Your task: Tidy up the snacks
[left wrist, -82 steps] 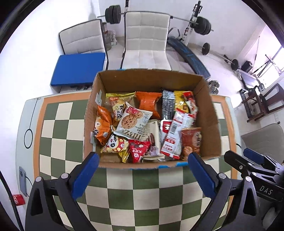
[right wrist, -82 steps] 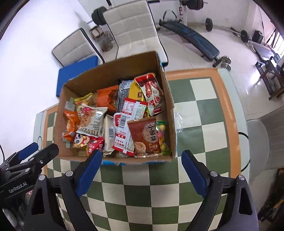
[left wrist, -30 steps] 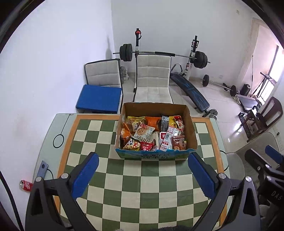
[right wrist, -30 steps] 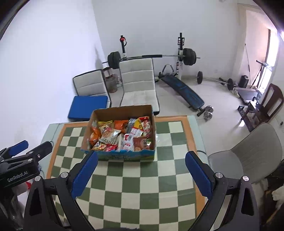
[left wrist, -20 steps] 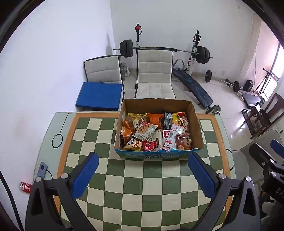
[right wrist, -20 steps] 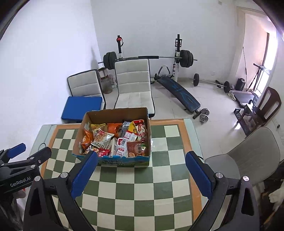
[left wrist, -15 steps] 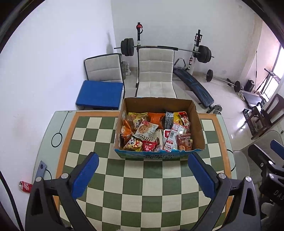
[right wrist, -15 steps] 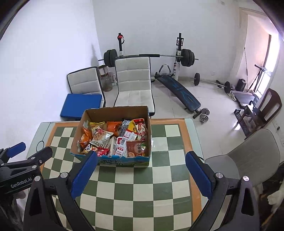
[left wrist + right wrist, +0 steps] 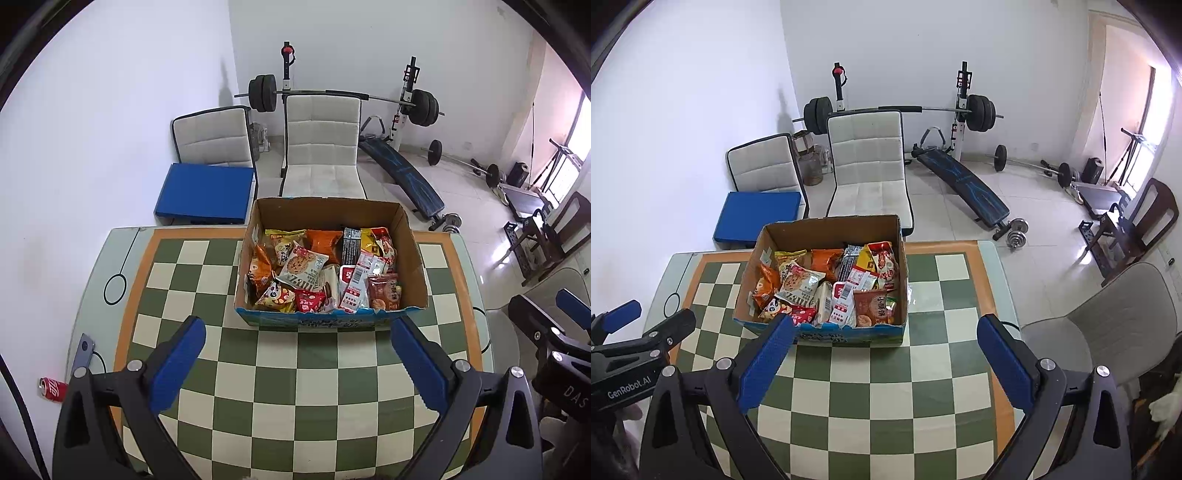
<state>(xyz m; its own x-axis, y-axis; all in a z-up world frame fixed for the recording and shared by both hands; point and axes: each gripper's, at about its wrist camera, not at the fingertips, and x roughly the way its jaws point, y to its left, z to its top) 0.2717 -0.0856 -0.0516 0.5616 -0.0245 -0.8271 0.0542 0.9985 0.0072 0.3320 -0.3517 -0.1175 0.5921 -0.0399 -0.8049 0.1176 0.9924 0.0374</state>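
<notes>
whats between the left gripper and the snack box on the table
Nothing: in the left wrist view, only bare checkered table lies between the open left gripper and the cardboard box of snacks.

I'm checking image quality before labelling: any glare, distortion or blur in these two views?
Left wrist view: heavy fisheye bending of the table, dark corners, window washed out, snacks in the box sharp. Right wrist view: the same curvature, window blown out, floor glossy.
</notes>
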